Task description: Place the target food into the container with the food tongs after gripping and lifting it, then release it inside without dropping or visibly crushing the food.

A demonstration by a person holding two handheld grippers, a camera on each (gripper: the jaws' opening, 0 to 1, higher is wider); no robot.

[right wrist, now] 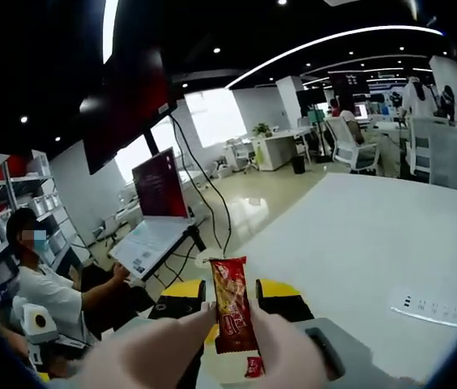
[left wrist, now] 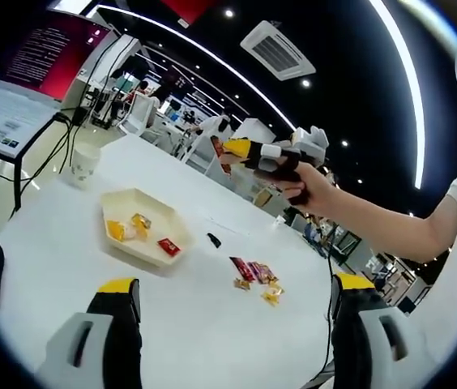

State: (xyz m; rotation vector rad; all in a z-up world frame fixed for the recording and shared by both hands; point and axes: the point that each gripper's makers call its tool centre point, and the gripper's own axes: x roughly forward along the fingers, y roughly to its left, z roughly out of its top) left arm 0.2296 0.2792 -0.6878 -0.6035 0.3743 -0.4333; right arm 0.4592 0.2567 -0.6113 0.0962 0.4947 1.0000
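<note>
In the left gripper view, a smooth white table (left wrist: 180, 324) carries a shallow cream tray (left wrist: 143, 227) with angled, faceted walls, set toward the table's far left side. Inside it lie three small wrapped sweets: two in glossy yellow wrappers (left wrist: 127, 228) at its left end and one in red (left wrist: 168, 246) near its right wall. Well apart from the tray, toward the table's right edge, a loose cluster of foil-wrapped candies (left wrist: 254, 275) in red, purple and gold lies on the bare surface. A small black object (left wrist: 213, 240) rests between the tray and that cluster. A white paper cup (left wrist: 85, 162) stands upright near the far left corner.

The left gripper (left wrist: 232, 312) has its yellow-tipped black jaws spread wide with nothing between them.

The right gripper (left wrist: 230, 151) (right wrist: 230, 301) is raised above the table in a person's hand (left wrist: 309, 188). In the right gripper view its yellow-tipped jaws are clenched on a long, flat snack bar (right wrist: 232, 312) in a shiny red-orange crinkled wrapper, which stands upright between them. A white power strip (right wrist: 435, 309) lies flat on the table at the right.
</note>
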